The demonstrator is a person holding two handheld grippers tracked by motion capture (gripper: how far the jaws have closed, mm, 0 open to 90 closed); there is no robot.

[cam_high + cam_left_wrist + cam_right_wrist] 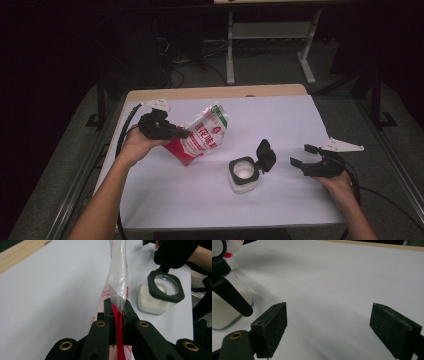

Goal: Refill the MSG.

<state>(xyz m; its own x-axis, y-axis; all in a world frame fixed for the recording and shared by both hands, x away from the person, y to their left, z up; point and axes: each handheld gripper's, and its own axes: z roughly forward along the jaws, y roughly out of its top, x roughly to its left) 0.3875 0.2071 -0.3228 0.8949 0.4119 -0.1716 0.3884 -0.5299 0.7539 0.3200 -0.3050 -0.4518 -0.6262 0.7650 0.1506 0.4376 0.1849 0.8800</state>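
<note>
A red and white plastic bag (202, 135) with green at its top hangs tilted over the left half of the table, my left gripper (184, 133) shut on its lower red edge. In the left gripper view the bag (118, 277) rises edge-on from between the closed jaws. A clear jar (244, 175) with white powder stands mid-table, its black flip lid (266, 155) open to the right; the jar (160, 296) lies right of the bag. My right gripper (301, 155) rests open right of the jar, nothing between its fingers (273, 327). The jar (227, 307) sits at the left edge there.
The white table top (280, 120) has a wooden far edge (215, 93). Beyond it stands a metal desk frame (270, 45) on a dark floor. Cables trail from both grippers off the table's sides.
</note>
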